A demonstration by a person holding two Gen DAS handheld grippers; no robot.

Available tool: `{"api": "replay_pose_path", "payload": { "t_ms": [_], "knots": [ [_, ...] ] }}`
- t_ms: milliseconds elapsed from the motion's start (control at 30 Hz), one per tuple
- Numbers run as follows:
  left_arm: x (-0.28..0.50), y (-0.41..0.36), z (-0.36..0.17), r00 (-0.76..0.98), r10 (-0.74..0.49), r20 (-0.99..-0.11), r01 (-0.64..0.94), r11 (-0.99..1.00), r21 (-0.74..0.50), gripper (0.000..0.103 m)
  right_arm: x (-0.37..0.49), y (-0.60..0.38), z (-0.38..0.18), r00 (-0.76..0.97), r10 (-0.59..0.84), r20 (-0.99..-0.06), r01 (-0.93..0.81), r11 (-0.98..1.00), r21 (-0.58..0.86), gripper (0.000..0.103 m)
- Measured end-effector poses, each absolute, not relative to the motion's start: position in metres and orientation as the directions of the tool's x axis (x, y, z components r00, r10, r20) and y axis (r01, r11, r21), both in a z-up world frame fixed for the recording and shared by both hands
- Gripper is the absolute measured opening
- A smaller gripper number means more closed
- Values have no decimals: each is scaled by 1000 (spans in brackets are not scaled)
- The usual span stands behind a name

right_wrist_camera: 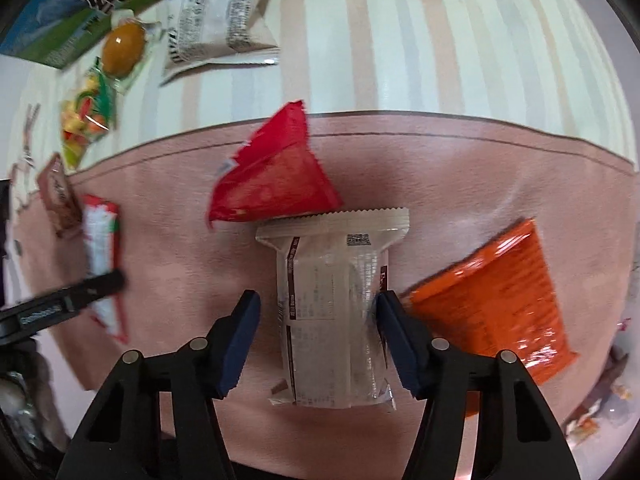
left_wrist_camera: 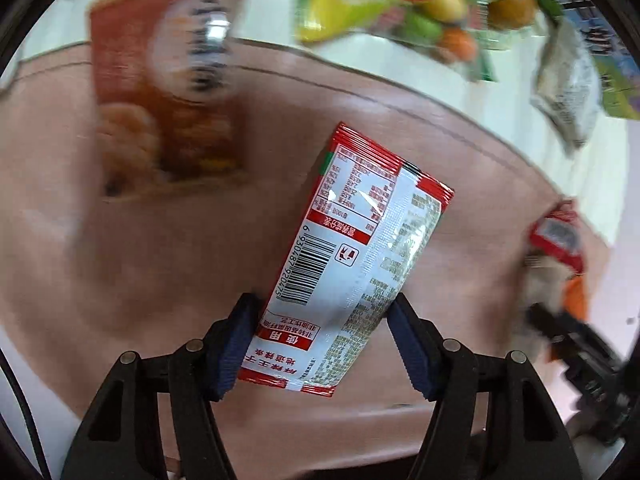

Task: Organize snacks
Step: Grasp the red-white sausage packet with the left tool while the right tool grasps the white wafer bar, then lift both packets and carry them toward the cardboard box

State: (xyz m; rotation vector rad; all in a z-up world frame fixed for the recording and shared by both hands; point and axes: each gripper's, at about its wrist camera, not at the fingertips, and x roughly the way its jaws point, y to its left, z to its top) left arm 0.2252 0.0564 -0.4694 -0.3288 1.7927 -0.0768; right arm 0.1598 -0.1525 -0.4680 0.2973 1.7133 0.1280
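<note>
My left gripper (left_wrist_camera: 320, 340) is shut on a red-and-white snack packet (left_wrist_camera: 344, 256) with a barcode, held above the pink mat (left_wrist_camera: 100, 260). The same packet (right_wrist_camera: 102, 256) and the left gripper's finger (right_wrist_camera: 80, 292) show at the left of the right wrist view. My right gripper (right_wrist_camera: 318, 340) is open around a beige wrapped snack (right_wrist_camera: 334, 312) lying on the pink mat (right_wrist_camera: 460, 184). Its right pad touches the wrapper; the left pad stands apart. A red pouch (right_wrist_camera: 276, 176) lies just beyond the beige snack and an orange packet (right_wrist_camera: 500, 300) lies to its right.
A brown-red box (left_wrist_camera: 164, 80) lies on the mat's far left. Off the mat, on the striped cloth (right_wrist_camera: 440, 40), lie a green-yellow candy bag (left_wrist_camera: 384, 4), a sealed brown egg (right_wrist_camera: 122, 48), a white-grey packet (right_wrist_camera: 216, 12) and a blue-green box (right_wrist_camera: 68, 12).
</note>
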Motion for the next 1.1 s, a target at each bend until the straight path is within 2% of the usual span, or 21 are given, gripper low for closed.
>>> {"api": "replay_pose_path", "payload": {
  "t_ms": [67, 100, 233, 333, 500, 633, 700, 933, 1000, 1100],
  "knots": [
    [225, 41, -462, -222, -258, -941, -132, 964, -233, 65, 159, -157, -466, -143, 327, -934, 161, 939, 304, 64],
    [225, 35, -459, -229, -237, -944, -103, 970, -218, 65, 159, -159, -465, -143, 337, -931, 167, 935, 313, 68],
    [222, 4, -451, -207, -98, -973, 106, 987, -122, 65, 154, -160, -471, -166, 315, -935, 156, 944, 290, 71],
    [221, -12, -454, -189, -11, -982, 206, 977, -51, 65, 149, -155, -480, -168, 280, -945, 136, 956, 259, 71],
    [226, -16, -468, -191, -24, -981, 143, 988, -52, 64, 142, -145, -485, -152, 257, -954, 128, 963, 238, 62],
    [234, 13, -464, -195, -159, -968, -8, 987, -160, 64, 135, -142, -483, -157, 355, -921, 158, 930, 332, 59],
    [235, 29, -468, -205, -179, -962, -43, 984, -174, 64, 134, -142, -485, -163, 366, -916, 173, 925, 339, 60],
    [229, 10, -467, -187, -72, -980, 86, 992, -89, 63, 144, -135, -500, -179, 335, -925, 158, 938, 309, 61],
    [228, 2, -463, -162, -52, -985, 104, 992, -69, 51, 147, -130, -503, -179, 318, -931, 138, 945, 297, 59],
    [228, -8, -447, -151, -71, -986, 89, 992, -85, 47, 148, -117, -499, -162, 308, -938, 117, 949, 291, 57]
  ]
}}
